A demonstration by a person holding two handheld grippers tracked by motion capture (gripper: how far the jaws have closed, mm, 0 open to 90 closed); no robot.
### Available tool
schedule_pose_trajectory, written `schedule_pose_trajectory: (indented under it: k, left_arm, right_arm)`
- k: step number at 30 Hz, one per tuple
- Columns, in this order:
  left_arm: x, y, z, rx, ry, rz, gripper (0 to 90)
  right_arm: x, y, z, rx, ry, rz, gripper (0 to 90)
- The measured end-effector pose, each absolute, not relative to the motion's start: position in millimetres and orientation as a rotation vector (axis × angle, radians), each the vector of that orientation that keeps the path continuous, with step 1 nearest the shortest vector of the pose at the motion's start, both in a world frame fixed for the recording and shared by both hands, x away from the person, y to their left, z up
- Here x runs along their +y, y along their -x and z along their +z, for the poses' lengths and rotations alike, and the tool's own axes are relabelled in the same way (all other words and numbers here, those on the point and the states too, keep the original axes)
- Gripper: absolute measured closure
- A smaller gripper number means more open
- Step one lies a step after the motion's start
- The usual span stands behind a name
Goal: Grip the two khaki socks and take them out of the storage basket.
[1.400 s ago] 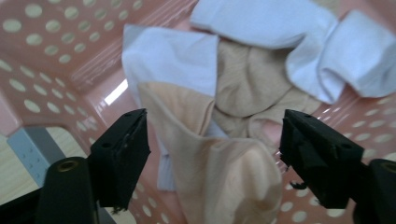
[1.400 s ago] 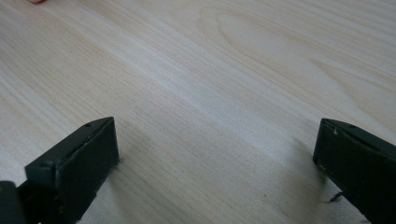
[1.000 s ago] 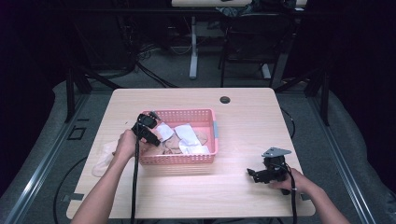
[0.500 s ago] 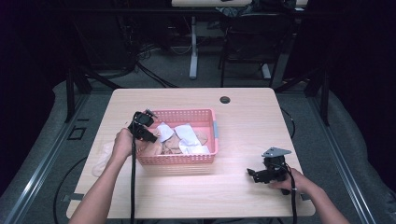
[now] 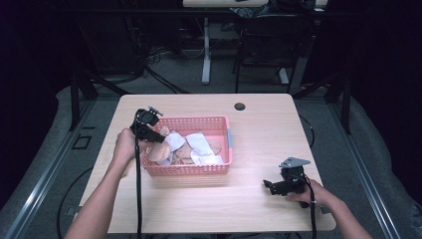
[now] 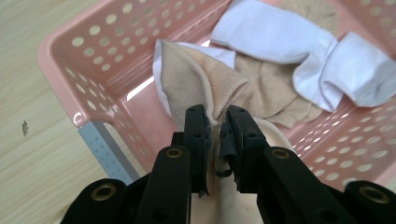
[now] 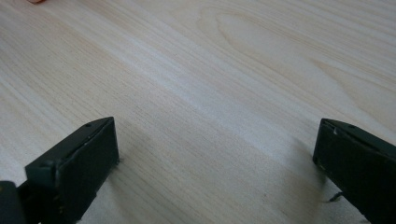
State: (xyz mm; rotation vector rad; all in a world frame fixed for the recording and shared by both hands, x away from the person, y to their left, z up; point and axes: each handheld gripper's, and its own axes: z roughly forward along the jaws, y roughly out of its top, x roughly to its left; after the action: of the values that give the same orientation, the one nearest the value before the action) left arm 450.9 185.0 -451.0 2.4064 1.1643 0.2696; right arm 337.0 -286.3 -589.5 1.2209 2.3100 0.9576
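Beige sock pinched between closed left gripper, above left end of pink basket; right gripper spread wide over surface.

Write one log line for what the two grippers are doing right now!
left gripper: shut on beige fabric sock, above pink perforated plastic basket | right gripper: open, nothing held, on light wooden table

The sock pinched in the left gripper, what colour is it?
Beige sock, clearest in the left gripper view.

High view looks down on the table; both gripper views sit close above that same tabletop.
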Motion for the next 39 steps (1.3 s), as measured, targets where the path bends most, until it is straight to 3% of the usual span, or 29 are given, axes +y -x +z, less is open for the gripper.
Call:
schedule_pose_trajectory:
  k: [18,39]
  left_arm:
    - [193,-451,-418,1.142,-2.377,0.308,78.4]
    - [242,-438,-386,1.223,-2.334,0.384,78.4]
  right_arm:
    - [-287,-337,-590,2.313,-1.218,0.967,0.0]
    - [-287,-338,-590,2.315,-1.216,0.964,0.0]
